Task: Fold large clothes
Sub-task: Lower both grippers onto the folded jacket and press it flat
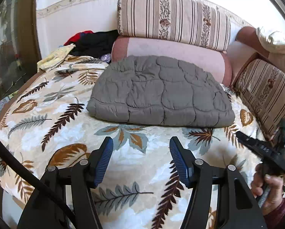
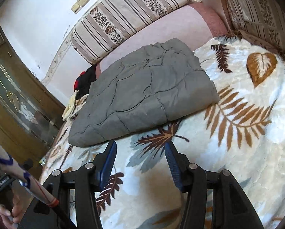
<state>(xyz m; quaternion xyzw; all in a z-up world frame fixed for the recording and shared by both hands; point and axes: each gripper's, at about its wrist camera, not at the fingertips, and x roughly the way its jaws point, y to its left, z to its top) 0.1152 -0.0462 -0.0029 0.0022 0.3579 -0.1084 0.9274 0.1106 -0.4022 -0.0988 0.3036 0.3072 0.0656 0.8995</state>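
The dark clothes pile (image 1: 92, 41) is partly hidden behind the pink bolster (image 1: 171, 57); its separate garments cannot be told.

you're in a home, in a lived-in sitting or sleeping room: a leaf-print blanket (image 1: 66, 114) covers a couch lined with striped floral cushions (image 1: 173, 19), loose clothes (image 1: 92, 42) heap at its far corner, and a glazed wooden door (image 2: 18, 99) stands beside it.

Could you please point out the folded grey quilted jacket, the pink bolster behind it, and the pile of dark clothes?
Grey quilted jacket (image 1: 161, 91), left wrist view, middle of its top face.
Pink bolster (image 1: 173, 51), left wrist view, its pale front side.
Pile of dark clothes (image 1: 96, 42), left wrist view, the black garment.
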